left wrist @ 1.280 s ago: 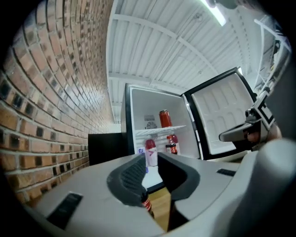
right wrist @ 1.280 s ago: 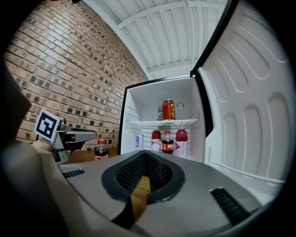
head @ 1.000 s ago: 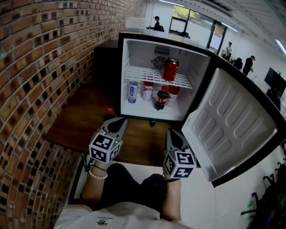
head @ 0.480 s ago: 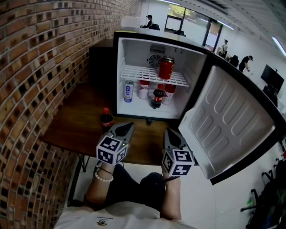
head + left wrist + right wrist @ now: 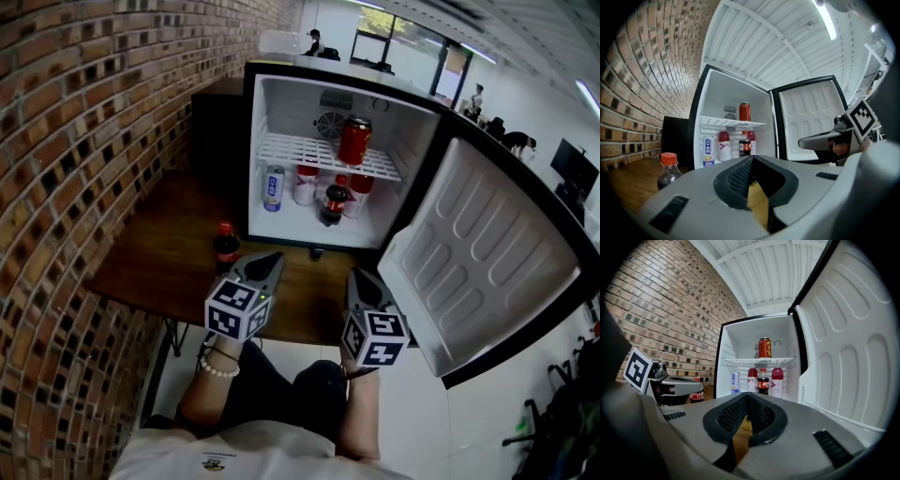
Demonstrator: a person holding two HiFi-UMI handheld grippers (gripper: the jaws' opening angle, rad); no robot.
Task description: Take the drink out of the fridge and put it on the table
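Both the left gripper [image 5: 269,259] and right gripper [image 5: 358,277] hover before the open fridge [image 5: 253,141], fingers [image 5: 689,201] clenched shut, empty. The drink bottle [image 5: 226,246] stands on the table [image 5: 150,267] just outside the fridge, untouched.

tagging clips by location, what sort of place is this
Probably an office break corner: an open black mini fridge of drinks on a dark wooden table, beside a red brick wall, with people and a dark monitor beyond.
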